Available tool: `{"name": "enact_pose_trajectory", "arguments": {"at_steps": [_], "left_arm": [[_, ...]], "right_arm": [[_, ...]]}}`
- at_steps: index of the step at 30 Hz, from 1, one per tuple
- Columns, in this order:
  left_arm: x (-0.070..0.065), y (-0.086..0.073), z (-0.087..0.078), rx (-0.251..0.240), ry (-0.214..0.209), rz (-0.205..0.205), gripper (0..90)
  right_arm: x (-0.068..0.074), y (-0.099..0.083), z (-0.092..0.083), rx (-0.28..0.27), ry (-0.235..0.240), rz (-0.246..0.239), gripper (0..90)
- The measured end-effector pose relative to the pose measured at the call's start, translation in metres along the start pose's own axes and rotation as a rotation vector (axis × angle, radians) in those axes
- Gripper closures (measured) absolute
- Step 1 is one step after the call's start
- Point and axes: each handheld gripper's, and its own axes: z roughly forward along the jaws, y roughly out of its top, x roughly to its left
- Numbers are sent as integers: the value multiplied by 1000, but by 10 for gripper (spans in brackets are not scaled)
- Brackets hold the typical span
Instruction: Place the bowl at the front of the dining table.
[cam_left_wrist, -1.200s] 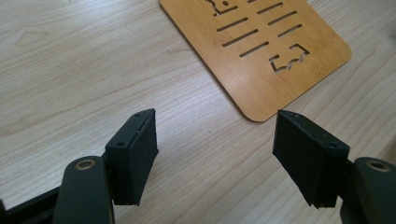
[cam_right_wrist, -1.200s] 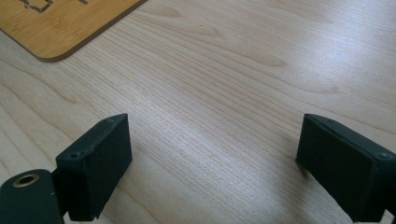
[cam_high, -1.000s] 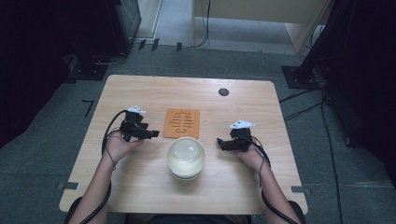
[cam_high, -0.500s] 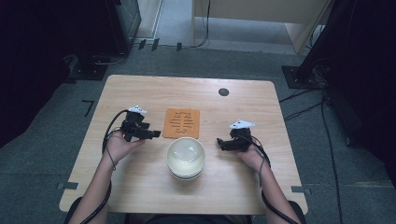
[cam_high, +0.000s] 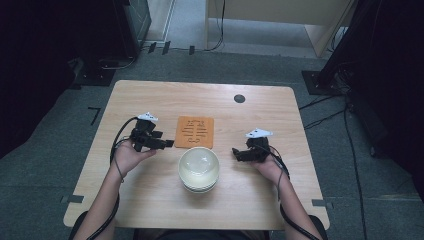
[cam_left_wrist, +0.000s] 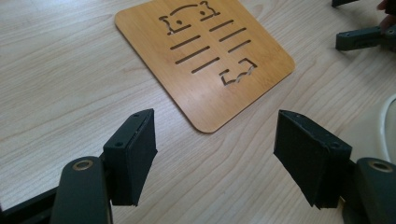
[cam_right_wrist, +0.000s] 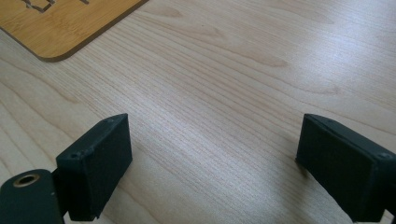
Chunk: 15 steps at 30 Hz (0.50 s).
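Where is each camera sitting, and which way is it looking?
High view: above the person's side, looking forward and down on the table; both forearms, left gripper and right gripper show.
Left gripper view: rides the left gripper, looking along its open jaws at the wooden trivet.
Right gripper view: rides the right gripper, looking along its open jaws at bare table.
Shared: the trivet's corner and the table; the high view adds the stacked bowls.

lab, cabled floor (cam_high: 320, 107), dark equipment racks (cam_high: 127, 25)
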Motion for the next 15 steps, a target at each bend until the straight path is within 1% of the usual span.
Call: {"name": "enact_pose_trajectory", "arguments": {"at_steps": [4, 15], "left_arm": [[-3, 1, -1, -2, -6, -1, 292], [-11, 5, -2, 1, -34, 19, 300]], "right_arm": [[0, 0, 0, 0, 0, 0, 96], [0, 0, 0, -1, 0, -1, 96]]}}
